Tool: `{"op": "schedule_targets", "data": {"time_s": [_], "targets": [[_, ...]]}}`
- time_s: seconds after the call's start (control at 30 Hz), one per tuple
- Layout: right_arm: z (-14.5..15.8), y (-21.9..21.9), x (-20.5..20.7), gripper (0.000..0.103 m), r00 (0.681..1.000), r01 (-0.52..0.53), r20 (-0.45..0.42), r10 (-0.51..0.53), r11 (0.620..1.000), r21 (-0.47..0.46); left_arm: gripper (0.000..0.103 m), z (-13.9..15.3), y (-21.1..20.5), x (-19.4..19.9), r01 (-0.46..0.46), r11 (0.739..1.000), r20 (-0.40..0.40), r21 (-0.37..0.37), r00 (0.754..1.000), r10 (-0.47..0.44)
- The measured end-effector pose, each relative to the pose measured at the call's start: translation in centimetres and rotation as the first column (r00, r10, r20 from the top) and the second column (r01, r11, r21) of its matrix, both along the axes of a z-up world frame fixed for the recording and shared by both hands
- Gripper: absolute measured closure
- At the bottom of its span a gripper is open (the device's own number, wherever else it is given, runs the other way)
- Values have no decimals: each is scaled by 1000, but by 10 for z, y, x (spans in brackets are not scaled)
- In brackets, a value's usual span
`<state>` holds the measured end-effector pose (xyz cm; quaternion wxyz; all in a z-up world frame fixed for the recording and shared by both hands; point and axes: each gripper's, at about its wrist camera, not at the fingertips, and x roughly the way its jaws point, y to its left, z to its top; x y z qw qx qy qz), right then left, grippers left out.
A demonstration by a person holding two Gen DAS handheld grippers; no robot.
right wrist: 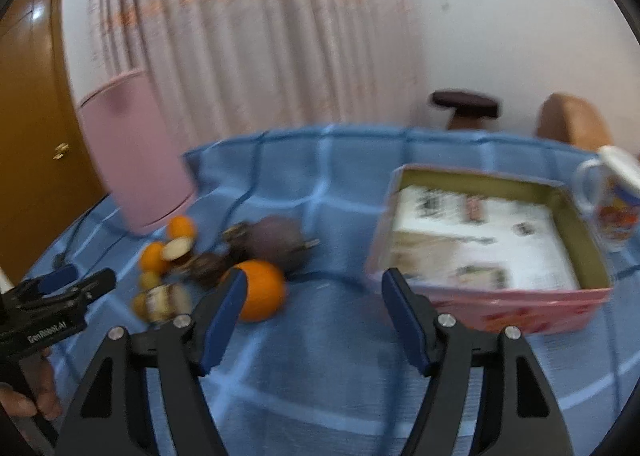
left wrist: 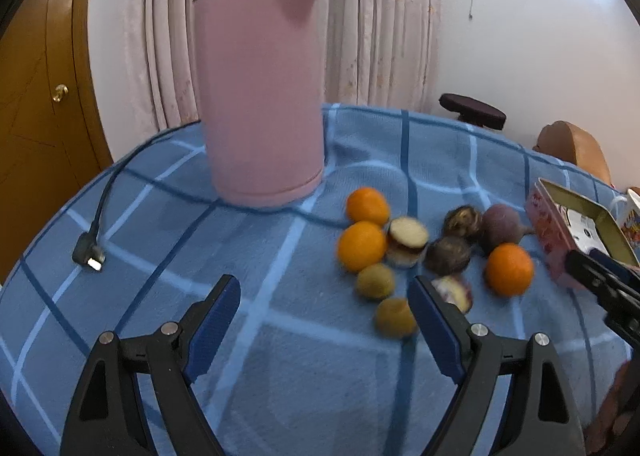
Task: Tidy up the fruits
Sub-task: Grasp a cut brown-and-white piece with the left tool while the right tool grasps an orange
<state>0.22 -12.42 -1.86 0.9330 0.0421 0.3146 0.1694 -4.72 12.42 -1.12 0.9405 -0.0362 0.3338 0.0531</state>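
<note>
Both grippers hang over the blue checked desk (left wrist: 280, 336) with fingers released, nothing between them.

The left gripper (left wrist: 324, 308) stands wide apart; the fruit cluster lies just beyond and to the right of its right finger (left wrist: 434, 326), with a yellow-green fruit (left wrist: 394, 316) nearest that finger and a cut piece (left wrist: 454, 292) partly hidden behind it. The right gripper (right wrist: 312, 312) is also spread; an orange (right wrist: 264, 290) sits just behind its left finger (right wrist: 224, 320), outside the gap, and the pink tin box (right wrist: 520, 308) lies just past its right finger (right wrist: 406, 320). A pink jug (left wrist: 260, 96) stands beyond the left gripper, apart from the fruit.
</note>
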Motion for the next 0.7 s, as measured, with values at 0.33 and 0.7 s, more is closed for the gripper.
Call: {"op": "schedule_targets", "data": {"time_s": [0.33,0.7], "targets": [[-27,46,44,43,978,-72,-197,61,996,-50,16,-10,-3,-8,116,993,-43,-22,992,-117],[-24,21,31,52,981,-79,-177,85,996,40,16,-8,-19,-3,126,990,-55,-65,990,-129]]}}
